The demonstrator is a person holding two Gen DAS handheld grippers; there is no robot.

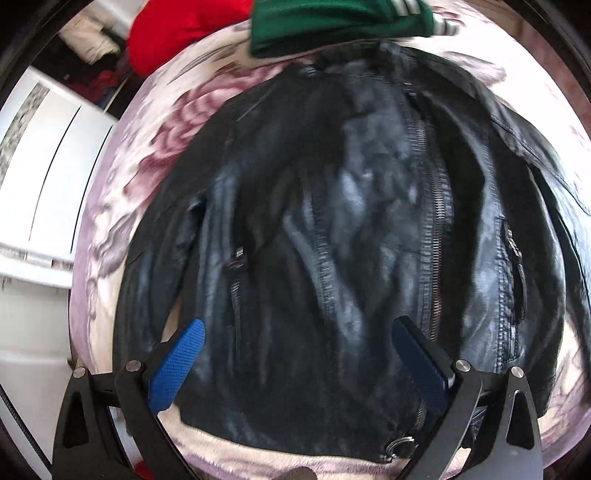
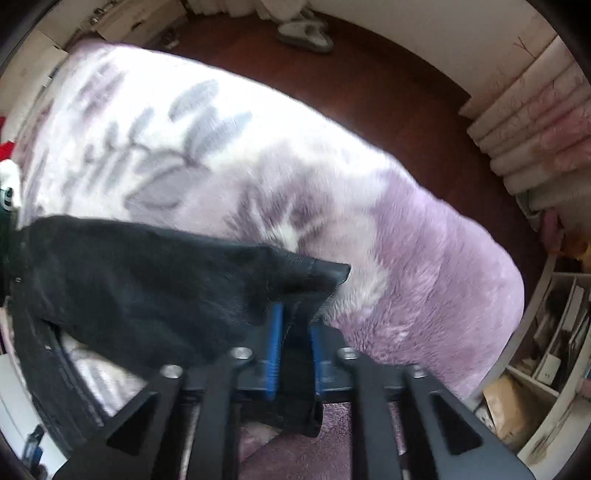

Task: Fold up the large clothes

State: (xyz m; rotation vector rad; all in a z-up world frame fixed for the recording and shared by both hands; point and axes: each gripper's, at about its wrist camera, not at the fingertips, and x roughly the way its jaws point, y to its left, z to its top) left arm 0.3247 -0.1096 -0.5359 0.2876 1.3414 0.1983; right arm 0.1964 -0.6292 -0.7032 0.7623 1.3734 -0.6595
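A black leather jacket (image 1: 332,221) with metal zippers lies spread front-up on a purple and white fleece blanket (image 1: 122,192). My left gripper (image 1: 295,328) hovers over the jacket's lower hem, open and empty, blue pads wide apart. In the right wrist view my right gripper (image 2: 295,325) is shut on the ribbed cuff of the jacket's black sleeve (image 2: 147,284), which is lifted over the blanket (image 2: 406,258) and stretches off to the left.
A green garment (image 1: 332,22) and a red garment (image 1: 177,29) lie beyond the jacket's collar. A white cabinet (image 1: 44,155) stands left of the bed. Brown floor (image 2: 388,85), a curtain (image 2: 535,122) and shelves (image 2: 554,332) lie beyond the bed's right side.
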